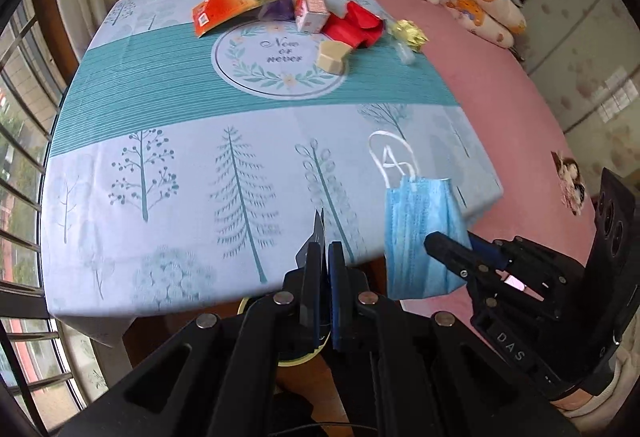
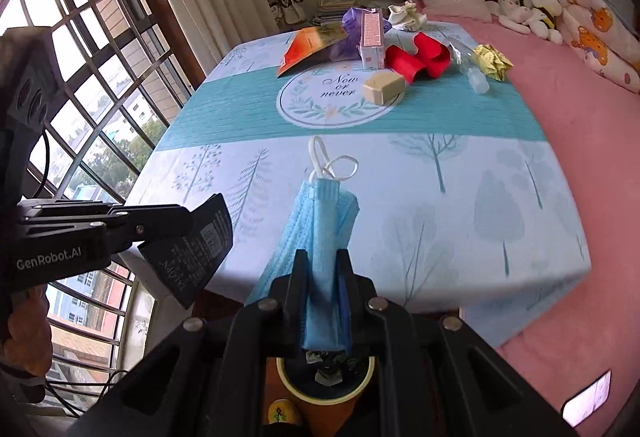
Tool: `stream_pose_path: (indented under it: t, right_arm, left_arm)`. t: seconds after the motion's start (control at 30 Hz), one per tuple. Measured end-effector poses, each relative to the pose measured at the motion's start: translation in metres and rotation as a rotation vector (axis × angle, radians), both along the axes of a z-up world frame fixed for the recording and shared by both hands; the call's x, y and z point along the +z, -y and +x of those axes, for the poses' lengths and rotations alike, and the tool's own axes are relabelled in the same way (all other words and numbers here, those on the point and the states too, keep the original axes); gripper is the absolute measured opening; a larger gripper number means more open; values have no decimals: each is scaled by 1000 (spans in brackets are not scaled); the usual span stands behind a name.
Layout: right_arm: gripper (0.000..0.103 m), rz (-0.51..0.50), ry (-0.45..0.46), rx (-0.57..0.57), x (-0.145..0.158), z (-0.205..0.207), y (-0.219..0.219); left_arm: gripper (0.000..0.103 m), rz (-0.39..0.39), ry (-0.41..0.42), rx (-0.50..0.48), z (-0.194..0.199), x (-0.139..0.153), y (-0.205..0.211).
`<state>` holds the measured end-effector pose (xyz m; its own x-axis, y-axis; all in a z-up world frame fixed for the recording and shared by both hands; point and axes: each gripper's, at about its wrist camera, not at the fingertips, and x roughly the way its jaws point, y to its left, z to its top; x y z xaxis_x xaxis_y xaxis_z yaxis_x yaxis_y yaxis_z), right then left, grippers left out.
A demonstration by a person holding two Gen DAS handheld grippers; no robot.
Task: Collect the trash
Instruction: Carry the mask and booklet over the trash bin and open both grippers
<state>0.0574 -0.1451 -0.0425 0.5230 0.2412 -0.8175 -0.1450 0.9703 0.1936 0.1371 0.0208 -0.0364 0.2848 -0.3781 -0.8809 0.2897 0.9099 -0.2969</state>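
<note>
My left gripper [image 1: 325, 251] is shut on a thin black wrapper [image 1: 317, 233], held edge-on past the near table edge. In the right wrist view that wrapper [image 2: 196, 245] hangs from the left gripper [image 2: 186, 223] at the left. My right gripper [image 2: 323, 261] is shut on a folded blue face mask [image 2: 320, 221] with white ear loops. From the left wrist view, the mask [image 1: 414, 233] hangs from the right gripper [image 1: 438, 243]. A round bin with a yellowish rim [image 2: 288, 385] sits on the floor right below the right gripper, with scraps inside.
More trash lies at the table's [image 2: 440, 205] far side: an orange packet [image 2: 310, 45], purple bag [image 2: 348, 37], pink carton [image 2: 372, 37], red piece [image 2: 416, 59], beige box [image 2: 384, 87], clear bottle [image 2: 472, 71] and gold foil [image 2: 492, 61]. A pink bed [image 2: 580, 125] lies right, a barred window [image 2: 80, 77] left.
</note>
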Motion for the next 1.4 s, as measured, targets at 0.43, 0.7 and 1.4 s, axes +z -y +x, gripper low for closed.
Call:
stream_pose_path:
  t: [0.43,0.7,1.4]
  right_arm:
    - [13,13,-180,-103,-61,-78,-21]
    - [13,7,-316,-41,-164,-81,-31]
    - [56,20,-474,-65,-429,-53,-24]
  left_arm:
    - [2,11,-110,-135,-78,-41,-10]
    - [2,6,-166,-79,-96,-121,-6]
    - [71,145,-183,68,-93,-379,2]
